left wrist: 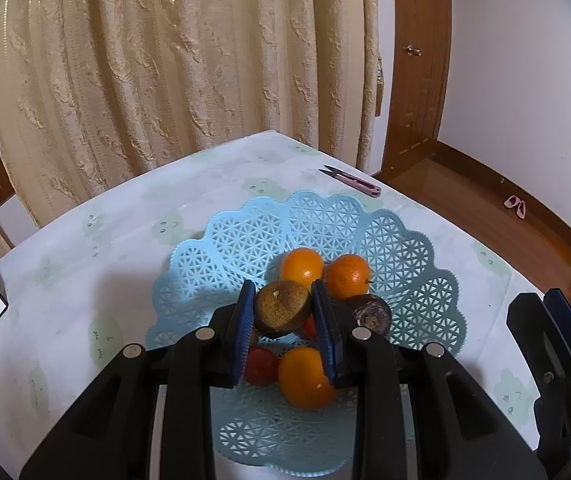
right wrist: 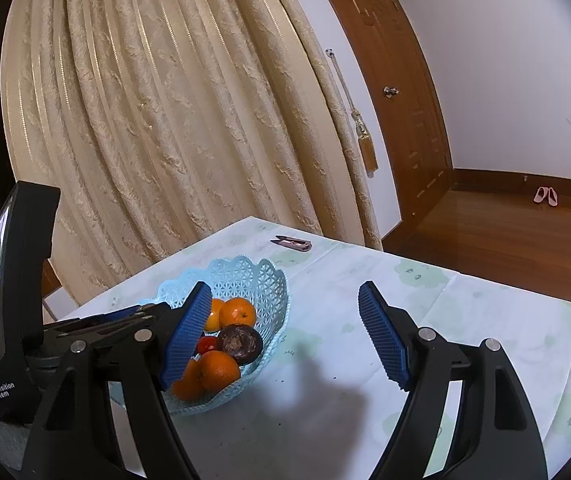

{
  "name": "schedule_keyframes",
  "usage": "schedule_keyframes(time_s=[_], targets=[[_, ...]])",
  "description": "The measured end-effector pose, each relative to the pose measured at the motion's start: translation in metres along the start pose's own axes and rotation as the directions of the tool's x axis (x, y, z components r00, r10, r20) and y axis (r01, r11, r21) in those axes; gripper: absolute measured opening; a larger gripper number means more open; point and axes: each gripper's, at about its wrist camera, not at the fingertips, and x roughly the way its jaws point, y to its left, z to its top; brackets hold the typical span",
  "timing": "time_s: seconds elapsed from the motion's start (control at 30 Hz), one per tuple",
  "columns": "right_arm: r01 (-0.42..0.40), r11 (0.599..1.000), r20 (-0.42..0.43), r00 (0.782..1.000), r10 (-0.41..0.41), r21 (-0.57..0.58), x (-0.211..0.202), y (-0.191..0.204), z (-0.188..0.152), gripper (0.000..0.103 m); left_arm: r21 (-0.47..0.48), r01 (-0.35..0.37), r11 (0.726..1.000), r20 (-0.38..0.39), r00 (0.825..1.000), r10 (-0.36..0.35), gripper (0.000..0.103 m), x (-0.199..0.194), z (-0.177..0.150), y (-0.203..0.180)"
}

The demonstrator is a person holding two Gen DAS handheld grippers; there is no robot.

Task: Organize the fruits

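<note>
The left gripper (left wrist: 283, 310) pinches a brownish-green fruit (left wrist: 282, 307) between its two blue pads, holding it just above the pile in the light blue basket (left wrist: 245, 236). Whether this fruit touches the ones under it cannot be told. Around it in the basket lie several oranges (left wrist: 345, 276), a dark purple fruit (left wrist: 373, 312) just to the right, and a small red fruit (left wrist: 260, 366) below the pads. The right gripper (right wrist: 285, 332) stands spread wide and grips nothing, hovering over the bare counter (right wrist: 465, 308) beside the basket.

My judgement is that the task is close to done: every fruit in sight is in the basket or held over it, and none lies loose on the counter. What seems left is to let the held fruit settle and release it.

The left wrist view looks straight down into the pile and shows the pinch plainly. The right wrist view shows the basket from the side, with its raised wall, and the counter to its right. Both show pink thread snips (left wrist: 355, 181) near the far edge.
</note>
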Motion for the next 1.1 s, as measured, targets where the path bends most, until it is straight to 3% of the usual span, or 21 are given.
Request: schedule_keyframes(time_s=[0.47, 0.53, 0.57, 0.67, 0.77, 0.83, 0.9, 1.1], targets=[[0.056, 0.996, 0.04, 0.997, -0.059, 0.073, -0.007, -0.015, 0.004, 0.079, 0.013, 0.011, 1.0, 0.007, 1.0, -0.011, 0.03, 0.001, -0.001, -0.006], [0.064, 0.994, 0.054, 0.996, -0.069, 0.093, -0.009, -0.019, 0.004, 0.088, 0.008, 0.005, 1.0, 0.007, 1.0, -0.005, 0.036, 0.001, -0.001, -0.005], [0.065, 0.993, 0.059, 0.996, -0.071, 0.097, -0.01, -0.02, 0.005, 0.088, 0.006, 0.001, 1.0, 0.01, 1.0, -0.001, 0.043, 0.001, -0.001, -0.004], [0.066, 0.993, 0.06, 0.996, -0.072, 0.095, -0.01, -0.02, 0.005, 0.09, 0.005, -0.013, 1.0, 0.017, 1.0, 0.013, 0.049, -0.001, -0.001, -0.001], [0.069, 0.993, 0.067, 0.995, -0.076, 0.099, -0.01, -0.02, 0.005, 0.096, -0.001, -0.028, 1.0, 0.028, 0.999, 0.028, 0.064, -0.004, -0.001, 0.001], [0.076, 0.992, 0.07, 0.994, -0.083, 0.105, -0.01, -0.021, 0.005, 0.097, 0.002, -0.04, 0.999, 0.037, 0.999, 0.04, 0.068, -0.006, -0.001, 0.003], [0.081, 0.991, 0.068, 0.994, -0.089, 0.109, -0.008, -0.022, 0.005, 0.099, 0.008, -0.059, 0.998, 0.049, 0.997, 0.059, 0.083, -0.009, -0.001, 0.004], [0.086, 0.995, 0.007, 0.996, -0.086, 0.049, 0.005, -0.012, 0.001, 0.1, 0.024, -0.145, 0.989, 0.086, 0.986, 0.142, 0.089, -0.021, -0.005, 0.008]])
